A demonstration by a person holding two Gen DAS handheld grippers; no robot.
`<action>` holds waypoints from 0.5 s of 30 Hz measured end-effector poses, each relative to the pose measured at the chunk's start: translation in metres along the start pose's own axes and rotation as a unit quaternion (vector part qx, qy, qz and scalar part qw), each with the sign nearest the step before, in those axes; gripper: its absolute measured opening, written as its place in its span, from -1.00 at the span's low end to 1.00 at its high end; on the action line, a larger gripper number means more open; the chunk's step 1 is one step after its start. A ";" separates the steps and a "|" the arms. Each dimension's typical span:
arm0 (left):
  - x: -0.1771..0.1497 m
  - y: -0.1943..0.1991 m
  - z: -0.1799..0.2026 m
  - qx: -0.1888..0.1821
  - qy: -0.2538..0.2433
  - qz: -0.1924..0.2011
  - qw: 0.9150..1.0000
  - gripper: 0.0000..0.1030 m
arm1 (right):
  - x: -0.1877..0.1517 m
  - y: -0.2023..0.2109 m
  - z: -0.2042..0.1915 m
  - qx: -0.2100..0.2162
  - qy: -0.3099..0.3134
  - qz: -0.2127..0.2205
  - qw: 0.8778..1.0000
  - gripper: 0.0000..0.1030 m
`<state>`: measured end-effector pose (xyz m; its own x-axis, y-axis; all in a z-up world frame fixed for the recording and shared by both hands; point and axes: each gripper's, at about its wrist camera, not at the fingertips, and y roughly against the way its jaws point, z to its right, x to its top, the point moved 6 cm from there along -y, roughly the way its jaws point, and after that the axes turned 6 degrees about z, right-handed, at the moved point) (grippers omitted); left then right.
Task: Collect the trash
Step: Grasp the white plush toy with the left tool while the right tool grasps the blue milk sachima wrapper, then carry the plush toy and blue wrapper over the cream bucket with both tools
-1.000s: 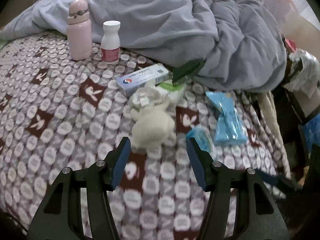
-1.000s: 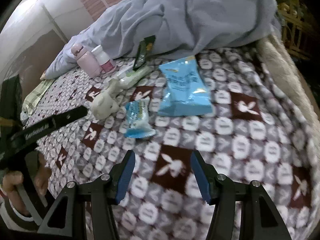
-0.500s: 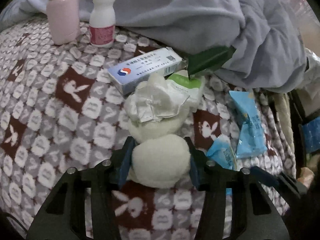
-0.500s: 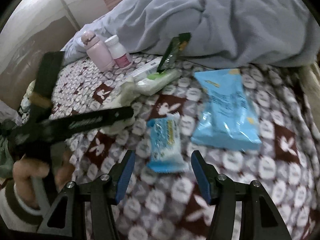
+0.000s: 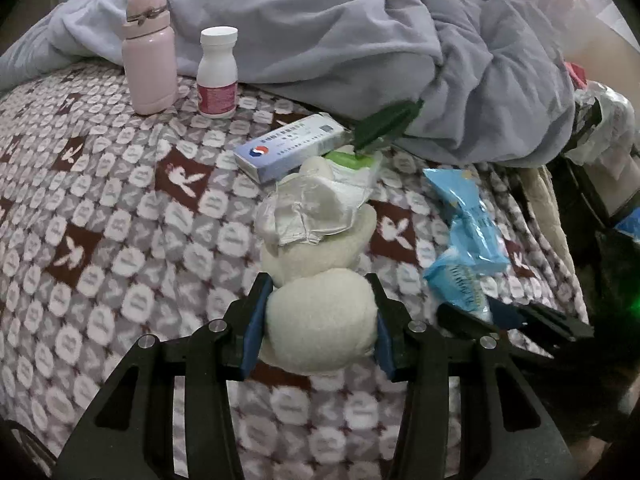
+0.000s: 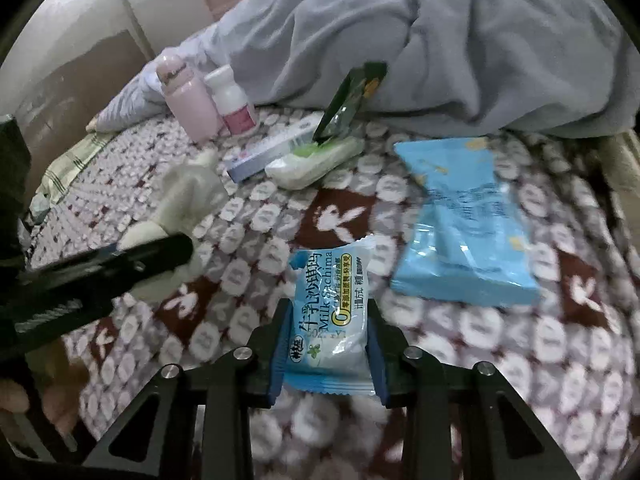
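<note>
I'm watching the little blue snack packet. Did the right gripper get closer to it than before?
Yes. The right gripper came forward across the rabbit-pattern blanket to the small blue snack packet, which now sits between its closing jaws.

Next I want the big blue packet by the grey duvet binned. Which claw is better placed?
Right, though not free. The big blue packet lies just ahead of the right claw, which is closing around the Milk Sachima wrapper. The left claw sits farther away, clamped on a cream plush toy.

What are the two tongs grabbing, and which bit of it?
Left tongs: the white plush toy, by its round end. Right tongs, closing: the small blue snack packet, by its side edges.
</note>
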<state>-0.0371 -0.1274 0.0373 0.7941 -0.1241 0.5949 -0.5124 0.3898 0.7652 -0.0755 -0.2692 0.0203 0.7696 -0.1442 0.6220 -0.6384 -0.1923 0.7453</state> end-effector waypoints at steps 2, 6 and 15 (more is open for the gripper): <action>-0.004 0.003 0.005 0.004 -0.005 0.001 1.000 -0.15 | -0.001 0.015 0.003 -0.003 0.001 0.010 1.000 -0.35; -0.013 0.014 0.024 0.005 -0.023 0.010 1.000 -0.15 | -0.006 0.041 0.010 -0.008 -0.005 0.027 1.000 -0.35; -0.027 0.035 0.068 -0.002 -0.059 0.027 0.998 -0.15 | -0.018 0.090 0.028 -0.018 -0.028 0.058 0.998 -0.36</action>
<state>-0.0986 -0.1724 0.0653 0.7210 -0.2102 0.6602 -0.5514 0.4029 0.7305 -0.1459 -0.3109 0.0694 0.6898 -0.2170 0.6907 -0.7220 -0.1366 0.6782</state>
